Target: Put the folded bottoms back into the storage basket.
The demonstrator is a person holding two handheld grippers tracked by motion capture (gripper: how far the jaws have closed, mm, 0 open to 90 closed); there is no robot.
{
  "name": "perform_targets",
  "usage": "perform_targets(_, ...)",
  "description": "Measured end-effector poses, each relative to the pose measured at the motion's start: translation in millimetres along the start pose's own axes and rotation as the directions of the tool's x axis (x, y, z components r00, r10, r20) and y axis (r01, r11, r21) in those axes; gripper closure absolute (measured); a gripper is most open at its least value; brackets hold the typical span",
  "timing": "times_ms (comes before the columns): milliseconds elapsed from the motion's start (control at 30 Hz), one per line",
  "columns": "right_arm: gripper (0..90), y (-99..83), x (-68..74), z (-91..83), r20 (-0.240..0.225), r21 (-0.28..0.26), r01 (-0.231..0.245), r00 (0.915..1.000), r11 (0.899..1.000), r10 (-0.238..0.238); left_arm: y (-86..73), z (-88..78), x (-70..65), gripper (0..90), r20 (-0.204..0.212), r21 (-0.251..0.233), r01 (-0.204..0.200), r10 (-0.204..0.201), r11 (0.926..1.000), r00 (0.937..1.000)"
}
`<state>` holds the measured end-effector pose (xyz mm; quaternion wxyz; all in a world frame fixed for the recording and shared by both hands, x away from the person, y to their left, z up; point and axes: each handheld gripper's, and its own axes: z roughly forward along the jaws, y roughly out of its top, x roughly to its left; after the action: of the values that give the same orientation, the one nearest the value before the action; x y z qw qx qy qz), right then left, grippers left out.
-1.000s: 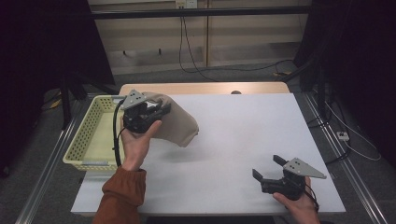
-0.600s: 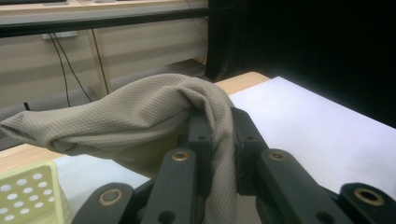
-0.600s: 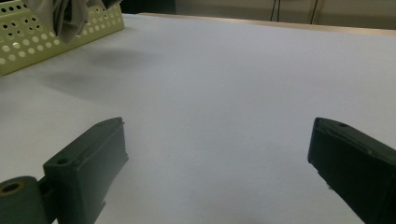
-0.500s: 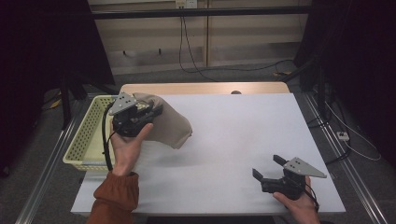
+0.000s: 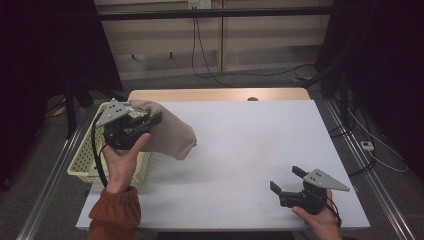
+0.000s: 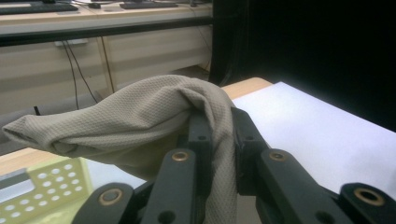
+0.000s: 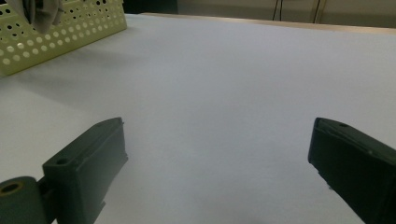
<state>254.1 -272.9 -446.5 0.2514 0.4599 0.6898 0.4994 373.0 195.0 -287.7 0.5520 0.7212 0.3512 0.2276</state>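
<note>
Beige cloth (image 5: 167,135) above yellow basket (image 5: 82,162)

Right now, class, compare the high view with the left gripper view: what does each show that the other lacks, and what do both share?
The high view alone takes in the right gripper, jaws open, low at the near right of the white table, and the person's orange sleeve. The left gripper view alone gives the beige cloth's waffle weave, pinched between the black jaws. Both share the cloth, the left gripper shut on it, the yellow basket and the table.
</note>
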Motion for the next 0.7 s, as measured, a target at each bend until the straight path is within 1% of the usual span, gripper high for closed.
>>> perform_targets(200, 3.9, 0.3, -0.8, 0.6, 0.006, 0.002, -0.009, 0.9999, 1.000, 0.009, 2.7, -11.4, 3.4, 81.2, -0.006, -0.014, 0.000, 0.000, 0.9999, 1.0000)
perform_targets(267, 3.9, 0.3, -0.9, 0.3, 0.008, 0.002, -0.003, 1.0000, 1.000, 0.003, 3.7, -15.2, 3.4, 81.2, -0.010, -0.018, -0.008, 0.008, 0.9998, 0.9999)
perform_targets(333, 3.9, 0.4, -0.8, -0.3, 0.008, 0.002, -0.001, 1.0000, 1.000, 0.001, 4.9, -19.2, 2.7, 81.2, -0.011, -0.039, -0.017, 0.017, 0.9991, 0.9998)
perform_targets(400, 3.9, 0.4, -0.7, -0.3, 0.008, 0.001, 0.000, 1.0000, 1.000, 0.000, 6.5, -23.1, 2.6, 81.2, -0.005, -0.048, -0.028, 0.028, 0.9984, 0.9996)
perform_targets(500, 3.9, 0.4, -0.7, -0.3, 0.008, 0.001, 0.000, 1.0000, 1.000, 0.000, 7.8, -28.4, 4.5, 81.2, -0.016, -0.052, -0.021, 0.020, 0.9984, 0.9997)
perform_targets(667, 3.9, 0.3, -1.3, -0.1, 0.008, 0.001, 0.002, 1.0000, 1.000, -0.002, 8.7, -38.6, 13.6, 81.2, -0.034, -0.056, -0.011, 0.009, 0.9984, 0.9994)
perform_targets(700, 3.9, 0.4, -1.3, 0.4, 0.008, 0.001, -0.005, 1.0000, 1.000, 0.005, 8.8, -40.8, 15.1, 81.2, -0.037, -0.057, -0.009, 0.007, 0.9984, 0.9993)
